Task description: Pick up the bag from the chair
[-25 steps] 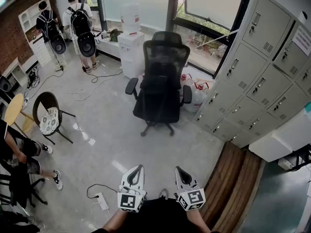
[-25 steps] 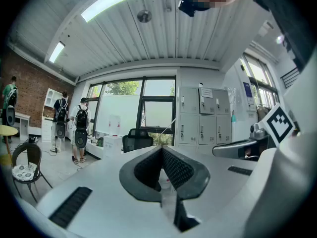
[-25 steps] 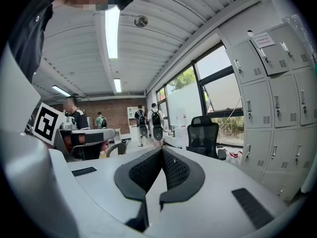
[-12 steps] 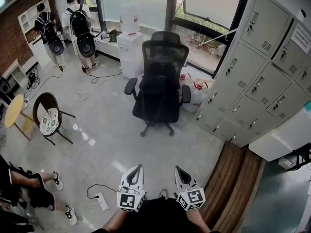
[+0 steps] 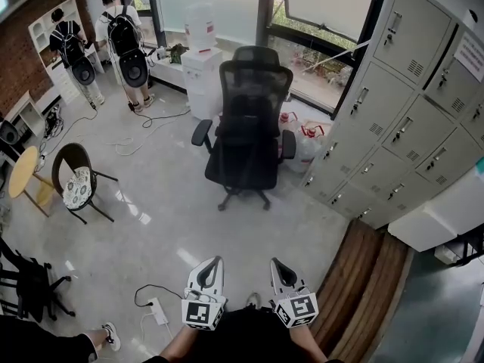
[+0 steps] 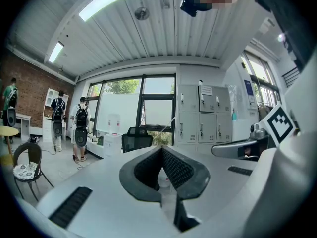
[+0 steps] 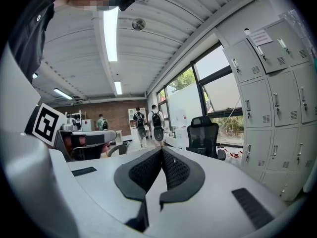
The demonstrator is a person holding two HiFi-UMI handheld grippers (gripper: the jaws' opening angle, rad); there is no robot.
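Observation:
A black mesh office chair [image 5: 246, 127] stands mid-room, well ahead of both grippers. A dark shape lies on its seat [image 5: 240, 144], black on black, so I cannot make out the bag clearly. My left gripper [image 5: 211, 268] and right gripper [image 5: 280, 268] are held low and close to my body, side by side, pointing toward the chair. Both are shut with nothing between their jaws. In the left gripper view the chair [image 6: 136, 139] shows far beyond the closed tips [image 6: 162, 148]. In the right gripper view the chair [image 7: 202, 134] stands to the right of the tips [image 7: 162, 150].
A water dispenser [image 5: 203, 66] and water jugs [image 5: 304, 139] sit behind the chair. Grey lockers [image 5: 393, 119] line the right side above a wooden step [image 5: 363, 286]. A small cushioned chair [image 5: 77, 184], a power strip [image 5: 159, 313] and two people with backpacks [image 5: 121, 44] are on the left.
A seated person at the left edge has walked off toward the bottom left; only a foot shows now. Both grippers stay where they were, shut.

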